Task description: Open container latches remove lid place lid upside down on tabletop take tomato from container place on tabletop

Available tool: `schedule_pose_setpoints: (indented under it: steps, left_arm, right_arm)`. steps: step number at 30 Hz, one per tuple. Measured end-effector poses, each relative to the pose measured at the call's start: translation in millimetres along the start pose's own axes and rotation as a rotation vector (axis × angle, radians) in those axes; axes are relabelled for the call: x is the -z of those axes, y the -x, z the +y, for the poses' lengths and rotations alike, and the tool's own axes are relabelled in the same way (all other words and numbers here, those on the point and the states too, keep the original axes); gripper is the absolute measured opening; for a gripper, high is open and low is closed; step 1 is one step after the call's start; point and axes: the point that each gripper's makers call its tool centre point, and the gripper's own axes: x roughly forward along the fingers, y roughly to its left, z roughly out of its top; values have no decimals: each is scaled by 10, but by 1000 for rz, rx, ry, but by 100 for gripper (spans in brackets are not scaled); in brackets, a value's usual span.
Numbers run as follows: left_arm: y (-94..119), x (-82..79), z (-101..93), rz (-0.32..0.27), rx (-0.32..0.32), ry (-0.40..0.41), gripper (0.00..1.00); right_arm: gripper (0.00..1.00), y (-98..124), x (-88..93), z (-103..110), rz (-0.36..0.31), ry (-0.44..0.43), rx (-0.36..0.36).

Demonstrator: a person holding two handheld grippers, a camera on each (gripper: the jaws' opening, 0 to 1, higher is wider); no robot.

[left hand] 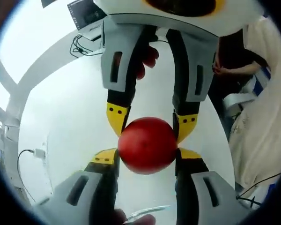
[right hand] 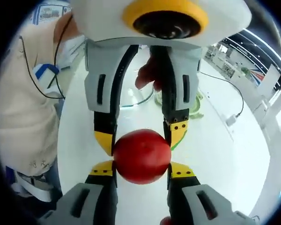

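Note:
A red tomato (left hand: pixel 147 145) hangs in the air above the white tabletop (left hand: pixel 65 108), caught between both grippers, which face each other. In the left gripper view, my left gripper (left hand: pixel 146 157) rises from below with its yellow-tipped jaws against the tomato's two sides. My right gripper (left hand: pixel 151 121) comes down from above, its tips touching the tomato's upper sides. In the right gripper view the same tomato (right hand: pixel 141 156) sits between my right gripper (right hand: pixel 141 169) from below and my left gripper (right hand: pixel 141 136) from above. A clear glass piece (right hand: pixel 136 97) lies on the table behind.
A green-rimmed item (right hand: pixel 197 106) lies beside the glass piece. A white charger with a cable (left hand: pixel 37 153) lies near the table's edge, and a screen (left hand: pixel 86 13) stands at the far end. A person in light clothes (right hand: pixel 23 103) stands close to the table.

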Motion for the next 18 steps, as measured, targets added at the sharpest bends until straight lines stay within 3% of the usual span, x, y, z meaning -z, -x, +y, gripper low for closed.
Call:
schedule_pose_setpoints:
  steps: [10, 18]
  left_arm:
    - [-370, 5, 47, 0, 37, 13, 37]
    - [-597, 42, 99, 13, 20, 11, 37]
  right_arm:
    - [36, -141, 346, -59, 18, -27, -28]
    - [36, -301, 564, -160, 54, -21, -36]
